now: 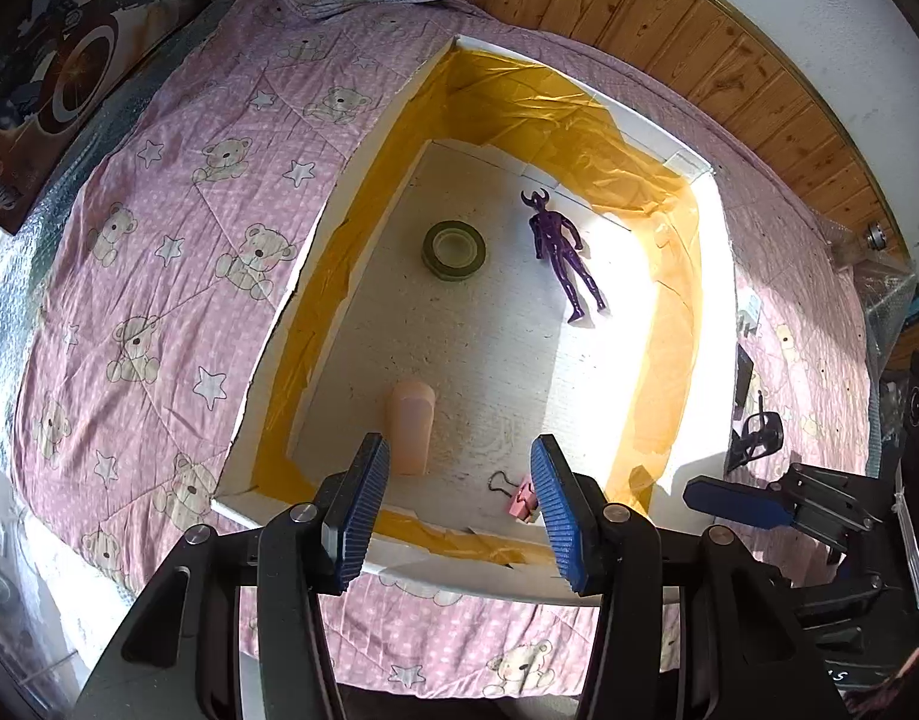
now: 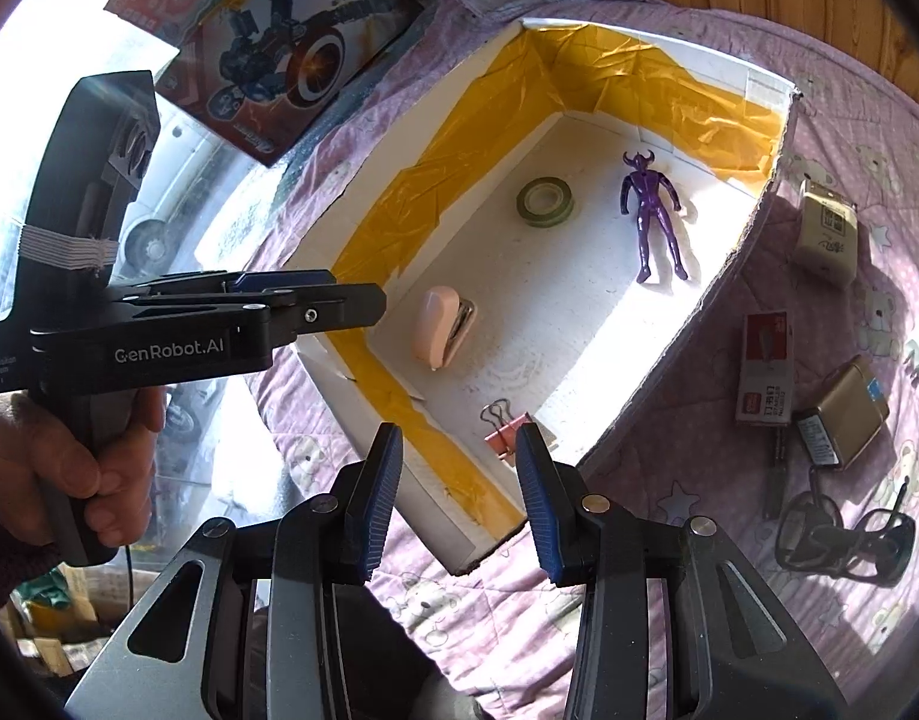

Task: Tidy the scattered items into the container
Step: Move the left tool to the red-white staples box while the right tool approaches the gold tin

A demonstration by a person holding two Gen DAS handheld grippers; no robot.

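The right gripper [image 2: 459, 480] hangs nearest the lens, its blue-padded jaws spread wide with nothing between them, just over the near corner of the white box [image 2: 723, 276] lined with yellow tape. Already in that box lie a pink stapler [image 2: 438, 330], a green tape roll [image 2: 545, 199], a purple figure [image 2: 651, 216] and a pink binder clip [image 2: 507, 429].

What remains lies on the bedcover to the right of the box: a red-and-white staple packet [image 2: 765, 369], long axis running roughly away from the camera, a beige packet [image 2: 828, 228] beyond it, a tan block [image 2: 849, 414] with a dark label, and black cables [image 2: 843, 540] nearest the viewer. All lie right of the right jaws, so that hand is the nearer.

The left gripper [image 1: 459, 480] is also wide open and empty, poised over the box's near edge. In its view the leftovers are mostly cut off at the frame edge. I cannot tell whether the tan block and the cables are joined.
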